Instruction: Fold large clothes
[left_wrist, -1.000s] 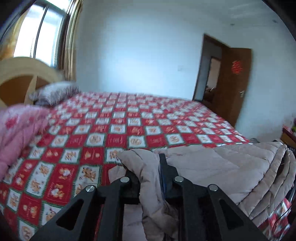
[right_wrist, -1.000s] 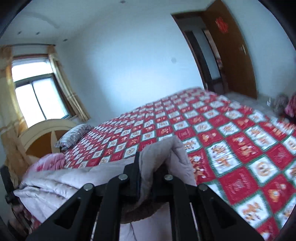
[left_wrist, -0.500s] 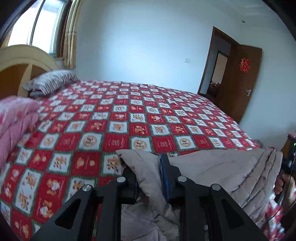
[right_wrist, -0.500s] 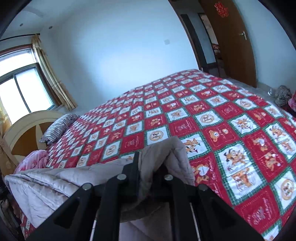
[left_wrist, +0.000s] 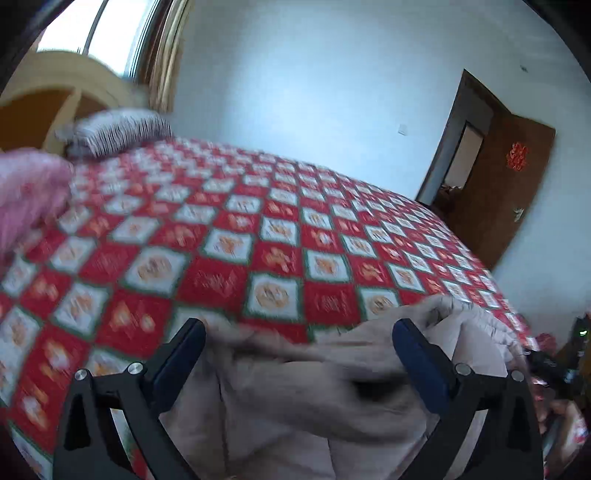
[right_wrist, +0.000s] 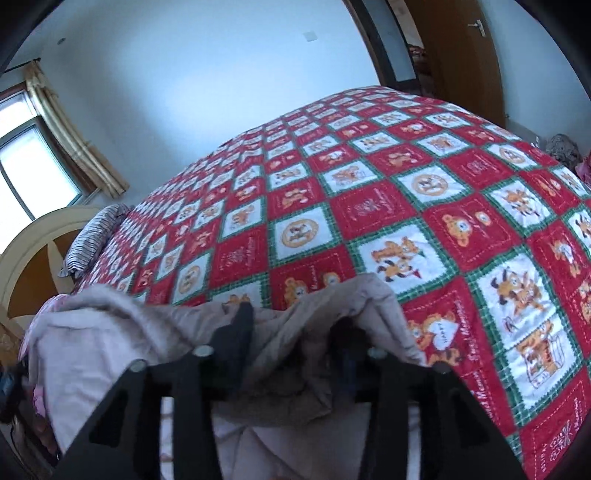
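Garment hem lies between both spread grippers; bedspread stretches beyond.

Daylight pours in from the window, blown out white. Left wrist view smears with motion blur; right stays sharper. Fisheye bends everything, corners going black.

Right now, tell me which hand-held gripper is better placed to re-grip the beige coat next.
Left, probably. The left hand-held gripper is wide open, both fingers clear, straddling the beige coat. The right hand-held gripper has cloth draped over one finger, hiding it.
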